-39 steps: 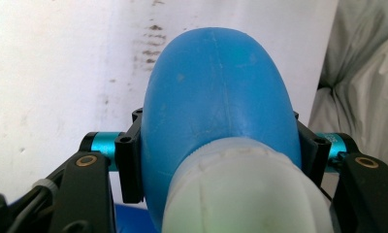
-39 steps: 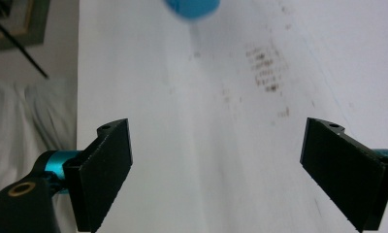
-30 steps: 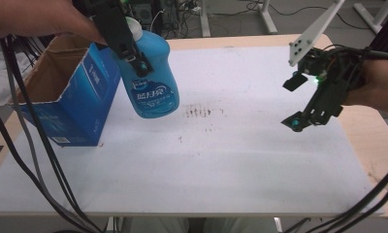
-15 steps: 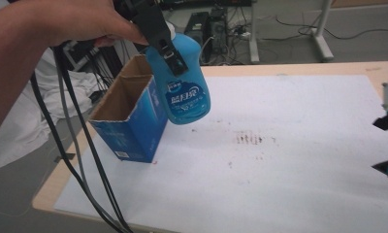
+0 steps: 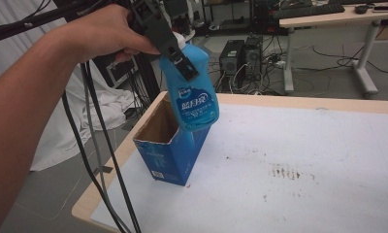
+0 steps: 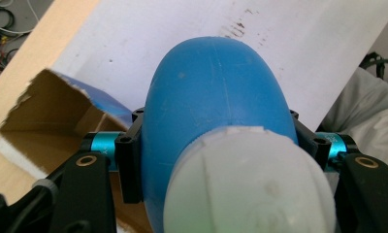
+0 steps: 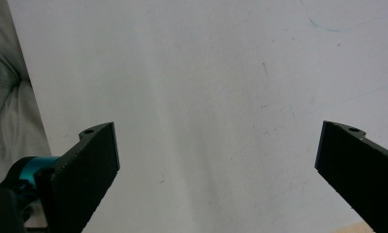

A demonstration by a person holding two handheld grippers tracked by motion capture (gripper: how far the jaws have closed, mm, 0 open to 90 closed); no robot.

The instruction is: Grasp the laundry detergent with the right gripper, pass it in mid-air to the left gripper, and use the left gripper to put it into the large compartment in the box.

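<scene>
High view: left gripper (image 5: 175,51) clamps the blue bottle (image 5: 192,94) near its neck, above the open carton (image 5: 165,145) at the table's (image 5: 328,160) left edge. Right gripper (image 7: 216,160) jaws stand apart. Risk: misaligned bottle base catches the carton rim, tipping it.

Blue detergent bottle (image 5: 192,97), white cap, label facing camera, hangs upright and slightly tilted in mid-air over open blue cardboard box (image 5: 169,145) standing at table's left edge.

Open blue carton (image 5: 170,145) stands at table's (image 5: 328,194) 9 o'clock edge; surface toward 3 o'clock lies free.
</scene>
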